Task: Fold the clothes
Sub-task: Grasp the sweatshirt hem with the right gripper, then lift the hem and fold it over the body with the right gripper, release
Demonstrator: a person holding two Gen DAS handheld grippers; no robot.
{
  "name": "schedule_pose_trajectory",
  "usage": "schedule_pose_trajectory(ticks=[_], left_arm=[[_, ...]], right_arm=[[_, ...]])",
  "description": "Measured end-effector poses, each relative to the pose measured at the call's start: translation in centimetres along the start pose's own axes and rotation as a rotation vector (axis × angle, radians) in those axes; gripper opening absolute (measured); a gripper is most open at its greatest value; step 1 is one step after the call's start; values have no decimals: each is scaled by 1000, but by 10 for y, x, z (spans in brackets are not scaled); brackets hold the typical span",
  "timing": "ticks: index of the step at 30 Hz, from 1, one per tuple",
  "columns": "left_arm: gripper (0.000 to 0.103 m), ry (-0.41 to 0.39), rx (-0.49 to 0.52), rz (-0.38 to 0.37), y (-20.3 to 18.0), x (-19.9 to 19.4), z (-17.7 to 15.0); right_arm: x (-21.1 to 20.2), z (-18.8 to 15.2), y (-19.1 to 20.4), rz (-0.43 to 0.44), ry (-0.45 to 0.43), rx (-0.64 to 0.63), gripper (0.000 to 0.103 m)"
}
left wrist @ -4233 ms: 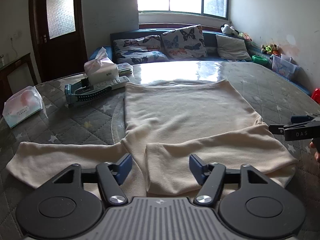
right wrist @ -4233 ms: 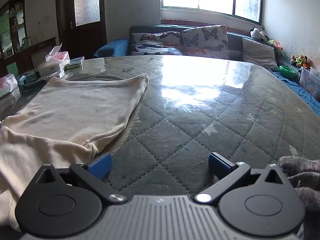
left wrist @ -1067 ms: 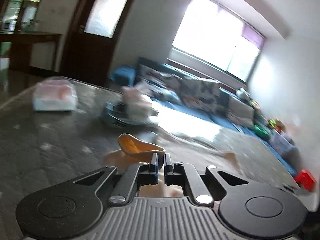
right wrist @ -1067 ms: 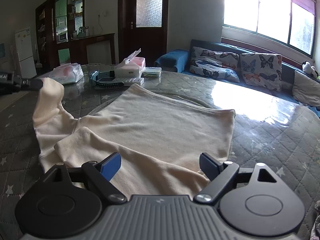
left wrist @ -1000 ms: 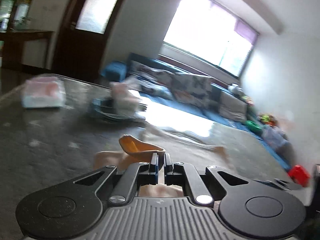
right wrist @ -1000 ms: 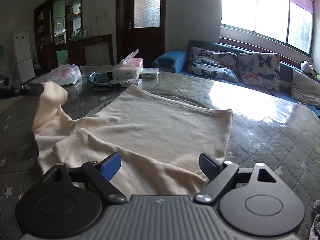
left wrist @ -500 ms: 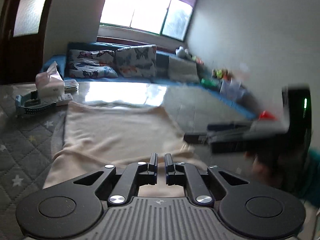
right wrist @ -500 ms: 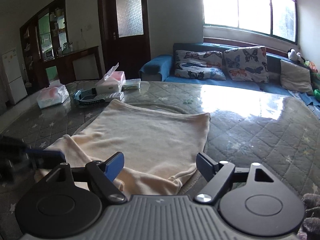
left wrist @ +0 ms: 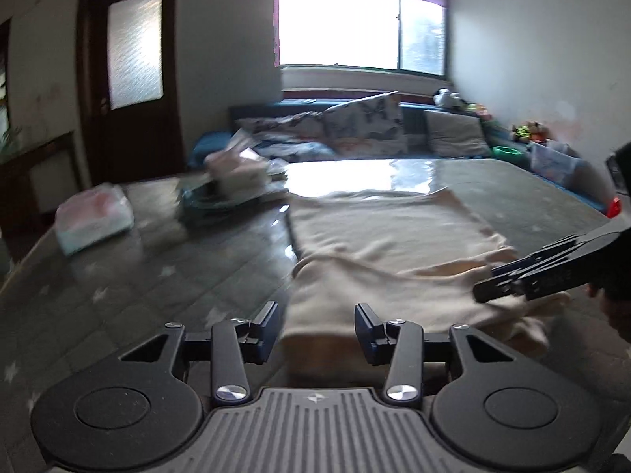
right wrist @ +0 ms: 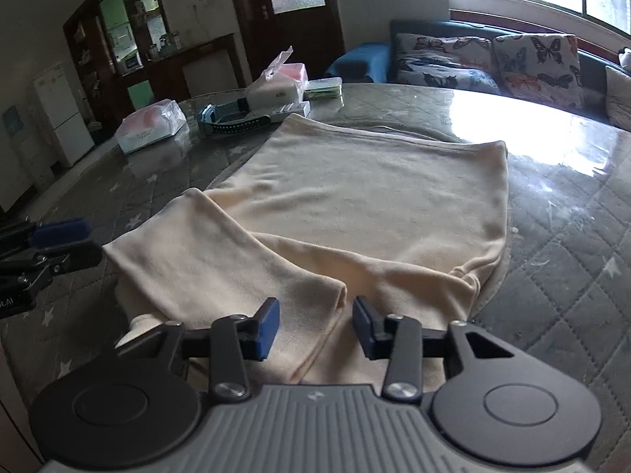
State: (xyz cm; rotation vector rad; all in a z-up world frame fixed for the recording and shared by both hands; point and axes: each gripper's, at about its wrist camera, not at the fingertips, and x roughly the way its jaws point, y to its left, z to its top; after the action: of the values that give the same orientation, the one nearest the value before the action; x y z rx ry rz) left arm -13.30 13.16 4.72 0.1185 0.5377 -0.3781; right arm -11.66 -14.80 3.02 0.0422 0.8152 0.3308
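Right wrist view, soft cream garment (right wrist: 366,201) on quilted table (right wrist: 572,236), both tongs (right wrist: 314,329) (left wrist: 315,327) apart.

You've got a grey quilted star-print table (right wrist: 572,236) under glossy clear cover. Cream shirt (right wrist: 355,197) lies flat at centre. At 10 o'clock: tissue pack (right wrist: 152,126), blue-black gadget (right wrist: 232,118), white tissue box (right wrist: 276,86), green packet (right wrist: 324,87) just beside it.

My left gripper (left wrist: 315,327), clamped on the left sleeve (right wrist: 221,260) a second ago, has opened and let go. That sleeve now lies folded across the shirt (right wrist: 378,193), over the right sleeve (right wrist: 410,276). My right gripper (right wrist: 315,327) has moved in over the sleeves, fingers narrower apart.
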Motion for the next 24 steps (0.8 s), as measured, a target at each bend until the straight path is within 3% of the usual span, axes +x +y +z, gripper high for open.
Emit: schedule_pose_trajectory(ticks=[8, 24], left_arm=[[52, 39, -23, 31, 7, 4, -14], [49, 77, 38, 76, -1, 22, -21]], right_arm=[[-3, 6, 9, -52, 4, -27, 4], [-90, 80, 49, -146, -288, -226, 3]])
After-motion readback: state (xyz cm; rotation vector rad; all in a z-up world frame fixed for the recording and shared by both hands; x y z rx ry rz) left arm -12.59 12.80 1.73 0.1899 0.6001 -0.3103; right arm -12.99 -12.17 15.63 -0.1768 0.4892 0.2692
